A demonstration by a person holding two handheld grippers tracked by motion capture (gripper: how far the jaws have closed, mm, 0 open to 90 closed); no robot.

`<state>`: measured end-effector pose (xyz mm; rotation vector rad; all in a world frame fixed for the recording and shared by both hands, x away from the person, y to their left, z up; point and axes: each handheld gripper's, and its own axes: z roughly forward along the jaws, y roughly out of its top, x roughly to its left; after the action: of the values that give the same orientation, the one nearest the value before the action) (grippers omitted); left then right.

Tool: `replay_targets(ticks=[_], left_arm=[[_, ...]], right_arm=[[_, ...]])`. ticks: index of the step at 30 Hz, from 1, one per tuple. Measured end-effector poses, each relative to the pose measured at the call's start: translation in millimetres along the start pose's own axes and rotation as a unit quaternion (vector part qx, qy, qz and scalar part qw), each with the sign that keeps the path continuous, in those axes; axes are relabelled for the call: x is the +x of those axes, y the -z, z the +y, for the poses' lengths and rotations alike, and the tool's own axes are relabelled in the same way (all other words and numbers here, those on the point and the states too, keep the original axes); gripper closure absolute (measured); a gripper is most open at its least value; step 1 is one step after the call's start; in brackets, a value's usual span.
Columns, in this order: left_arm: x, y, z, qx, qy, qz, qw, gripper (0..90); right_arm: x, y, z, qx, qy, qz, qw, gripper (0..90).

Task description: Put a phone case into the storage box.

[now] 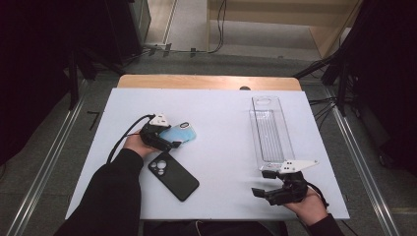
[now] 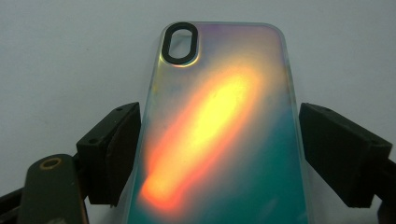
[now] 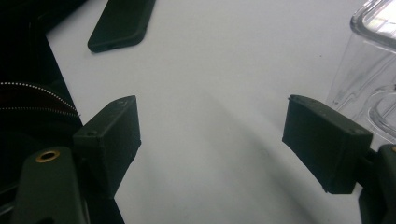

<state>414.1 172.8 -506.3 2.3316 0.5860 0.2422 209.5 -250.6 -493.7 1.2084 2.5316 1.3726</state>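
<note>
Left gripper [image 2: 219, 154] straddles the iridescent translucent phone case [image 2: 219, 121], jaws spread; judged best to centre it, then squeeze evenly

From my remote seat, the iridescent translucent plastic phone case [image 2: 219, 135] glows with an orange-yellow streak across its middle, fading to teal green at its lower part and pale violet near the top; its oval camera opening is ringed in black. In the high view the same case [image 1: 181, 132] reads light blue. The matte black rubber phone case [image 1: 173, 175] is plain, with round camera holes. The clear plastic oblong tray [image 1: 270, 130] has no tint. The tabletop [image 1: 221, 147] is flat white with a light wood strip at its far edge. Both grippers' jaws are black.
</note>
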Motion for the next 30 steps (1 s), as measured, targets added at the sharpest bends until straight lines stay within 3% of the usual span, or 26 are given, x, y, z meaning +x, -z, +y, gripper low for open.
replay_targets(ticks=[8,18,25,30], left_arm=[[1.7,2.6,1.0,0.004,0.009,-0.001,0.9999,16.7],[-0.9,16.2,11.1,-0.028,0.021,0.002,0.9994,16.8],[-5.3,20.5,17.1,-0.013,0.019,0.016,0.9996,16.8],[-9.3,23.2,22.6,-0.016,0.034,0.019,0.9991,16.8]], right_arm=[[-0.2,0.6,0.0,-0.003,0.002,0.001,1.0,17.2],[0.1,0.5,0.4,-0.003,0.004,0.002,1.0,17.2],[0.9,1.7,1.0,-0.005,0.003,-0.003,1.0,17.3],[1.3,3.5,2.1,-0.012,0.002,-0.005,0.9999,17.3]])
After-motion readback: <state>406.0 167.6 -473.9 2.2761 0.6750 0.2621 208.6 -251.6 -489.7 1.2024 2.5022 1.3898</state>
